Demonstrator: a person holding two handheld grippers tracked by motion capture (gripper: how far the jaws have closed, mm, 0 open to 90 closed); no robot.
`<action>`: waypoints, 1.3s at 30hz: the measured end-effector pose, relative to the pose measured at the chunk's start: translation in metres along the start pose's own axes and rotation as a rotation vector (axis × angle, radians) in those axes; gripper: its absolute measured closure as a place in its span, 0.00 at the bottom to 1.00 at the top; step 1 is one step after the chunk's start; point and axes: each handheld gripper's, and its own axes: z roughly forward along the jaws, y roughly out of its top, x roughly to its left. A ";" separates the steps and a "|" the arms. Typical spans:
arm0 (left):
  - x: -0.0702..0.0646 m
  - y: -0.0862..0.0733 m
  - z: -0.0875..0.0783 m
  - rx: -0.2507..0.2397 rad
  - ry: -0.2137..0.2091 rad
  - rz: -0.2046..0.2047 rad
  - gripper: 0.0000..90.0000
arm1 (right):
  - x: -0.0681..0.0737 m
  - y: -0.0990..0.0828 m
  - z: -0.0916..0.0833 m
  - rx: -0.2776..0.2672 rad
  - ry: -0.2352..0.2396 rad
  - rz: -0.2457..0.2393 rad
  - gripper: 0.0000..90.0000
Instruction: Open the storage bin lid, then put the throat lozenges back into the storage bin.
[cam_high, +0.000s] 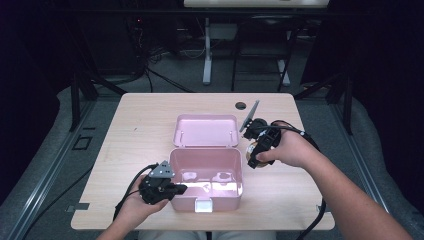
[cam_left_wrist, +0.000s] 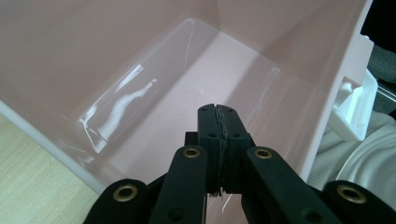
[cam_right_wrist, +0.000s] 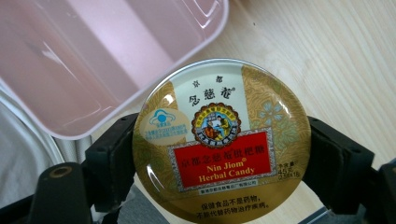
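While your right gripper (cam_right_wrist: 219, 163) clamps the round candy tin (cam_right_wrist: 220, 140) by its rim, one jaw on each side, the tin sits lifted off the table (cam_high: 135, 130) just to the right of the open pink box (cam_high: 206, 180). In the high view the right gripper (cam_high: 256, 150) hangs beside the box's right wall, with the tin (cam_high: 248, 151) showing as a gold edge under your hand. The tin's printed lid faces the right gripper view's camera, and the box's near corner (cam_right_wrist: 140, 70) lies up and to the left of it there.

Your left gripper (cam_high: 177, 189) is closed with nothing between its jaws; in the left gripper view the pads meet flat against each other (cam_left_wrist: 218, 126), resting at the box's front left wall (cam_left_wrist: 56, 140) as if to steady it. The box's lid (cam_high: 206, 131) lies folded back flat on the table behind the tray.

I judge the step in hand to be carrying the tin over to the box. The next move calls for bringing the tin across the right wall with enough height to clear the rim, then lowering it onto the bare floor of the tray before you loosen the grip. Keep the left gripper planted so the light box does not slide if the tin knocks the wall.
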 end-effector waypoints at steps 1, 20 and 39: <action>0.000 0.000 0.000 0.000 0.000 -0.001 0.99 | 0.002 0.002 0.000 0.002 0.001 -0.012 0.22; 0.000 0.000 0.000 0.000 0.002 -0.001 0.99 | 0.025 0.029 0.004 -0.022 0.012 -0.151 0.22; 0.000 0.000 0.000 0.000 0.000 -0.001 0.99 | 0.045 0.054 0.023 0.001 0.028 -0.289 0.22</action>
